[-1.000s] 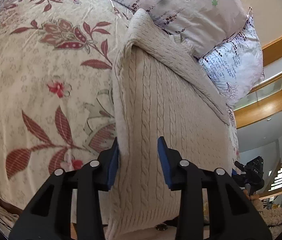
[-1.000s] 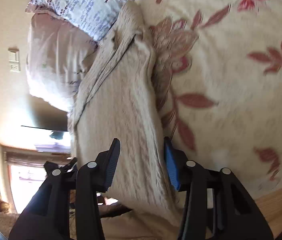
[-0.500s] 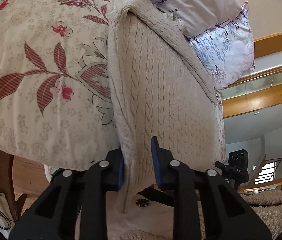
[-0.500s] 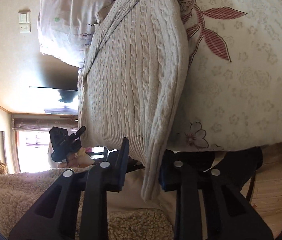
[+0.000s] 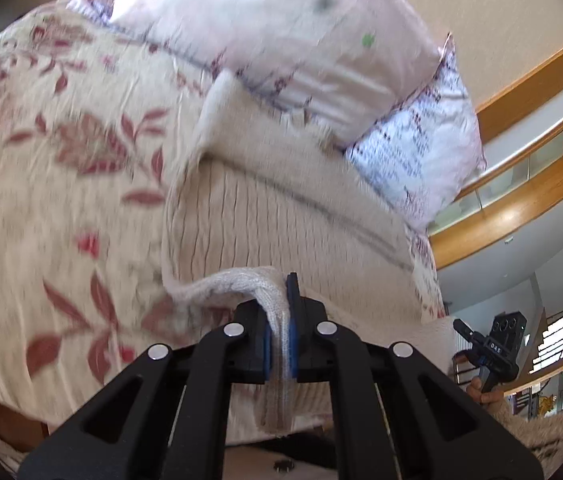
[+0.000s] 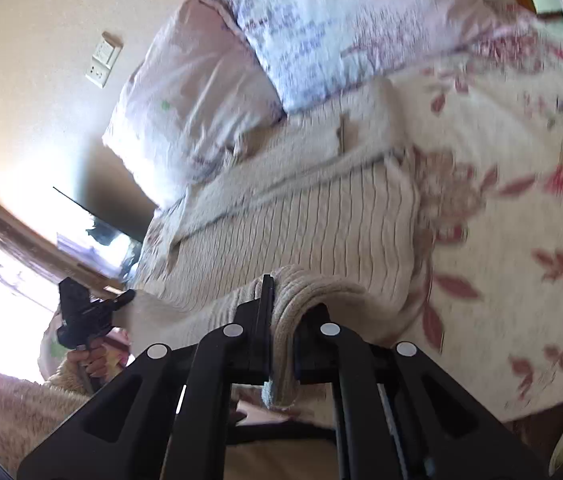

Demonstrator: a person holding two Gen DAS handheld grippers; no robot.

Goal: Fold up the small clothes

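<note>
Cream cable-knit sweater (image 5: 281,216) lies centre frame on the floral bedspread (image 5: 61,200), its far end against two pale printed pillows (image 5: 281,40) in the upper part of both views. Left tool (image 5: 279,320) is clamped on the sweater's ribbed hem at lower centre, and right tool (image 6: 281,320) likewise pinches the hem, each raising a bunched fold of knit. A wall socket plate (image 6: 103,60) sits upper left in the right view; frames are motion-blurred.

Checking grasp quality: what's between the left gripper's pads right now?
The cream knit sweater, its near hem bunched between the left gripper pads, shown in the left wrist view. Nothing else sits there.
</note>
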